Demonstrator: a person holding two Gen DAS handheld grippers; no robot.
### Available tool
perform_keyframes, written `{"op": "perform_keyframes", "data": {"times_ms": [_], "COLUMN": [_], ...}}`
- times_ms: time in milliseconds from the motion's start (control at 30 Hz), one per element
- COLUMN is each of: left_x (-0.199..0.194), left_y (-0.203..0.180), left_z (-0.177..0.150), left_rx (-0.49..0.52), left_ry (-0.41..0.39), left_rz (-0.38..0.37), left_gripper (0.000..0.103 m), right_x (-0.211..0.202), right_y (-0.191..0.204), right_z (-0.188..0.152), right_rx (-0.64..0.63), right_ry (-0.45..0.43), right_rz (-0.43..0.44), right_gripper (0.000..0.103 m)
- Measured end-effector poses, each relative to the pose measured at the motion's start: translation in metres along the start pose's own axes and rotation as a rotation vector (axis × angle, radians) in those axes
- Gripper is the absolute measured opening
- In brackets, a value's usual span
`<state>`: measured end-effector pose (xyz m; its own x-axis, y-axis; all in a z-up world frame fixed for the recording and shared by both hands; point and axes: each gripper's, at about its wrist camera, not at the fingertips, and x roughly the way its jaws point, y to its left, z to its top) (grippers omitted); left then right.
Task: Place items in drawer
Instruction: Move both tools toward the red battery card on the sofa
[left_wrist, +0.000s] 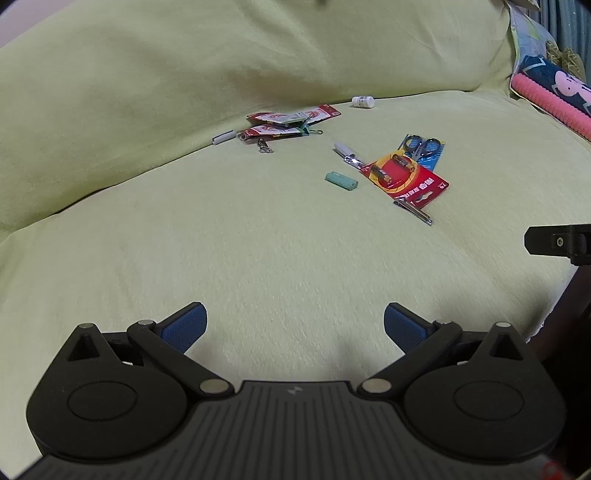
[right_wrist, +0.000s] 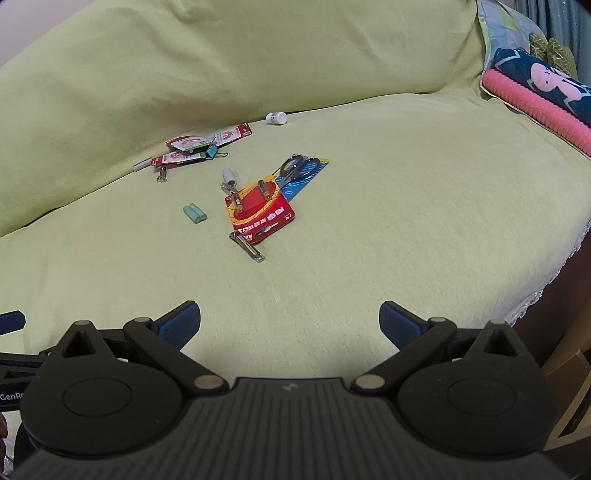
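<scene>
Jaws on both the left gripper (left_wrist: 295, 321) and right gripper (right_wrist: 290, 319) are spread and empty above the bed (right_wrist: 369, 258). Nearest is the nail clipper (right_wrist: 246, 246) touching the battery pack (right_wrist: 258, 210); approach low, straddling its narrow width. No drawer shows.

Both wrist views sat low over the near edge of the green-covered seat (left_wrist: 258, 240), facing its backrest; right view stood further right. Both shared the red battery card (right_wrist: 258, 210).
</scene>
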<state>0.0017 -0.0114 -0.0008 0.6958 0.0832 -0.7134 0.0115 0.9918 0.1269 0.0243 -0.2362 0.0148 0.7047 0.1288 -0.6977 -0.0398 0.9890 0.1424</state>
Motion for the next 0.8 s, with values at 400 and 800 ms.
{"op": "perform_keyframes", "data": {"times_ms": [400,800], "left_x": [0.023,0.071], "left_y": [-0.004,-0.018], "left_z": [0.019,0.045], "left_rx": [0.021,0.043], "left_ry": [-0.005,-0.003], "left_rz": [-0.014,-0.036], "left_gripper": [0.102,0.102], "right_x": [0.013,0.041], "right_y": [-0.007,-0.017], "right_z": [0.003,0.022], "right_rx": [0.003,-0.033], "right_ry": [-0.007,-0.055], "right_rz": [-0.010,0.014], "right_gripper": [0.102,0.102]}}
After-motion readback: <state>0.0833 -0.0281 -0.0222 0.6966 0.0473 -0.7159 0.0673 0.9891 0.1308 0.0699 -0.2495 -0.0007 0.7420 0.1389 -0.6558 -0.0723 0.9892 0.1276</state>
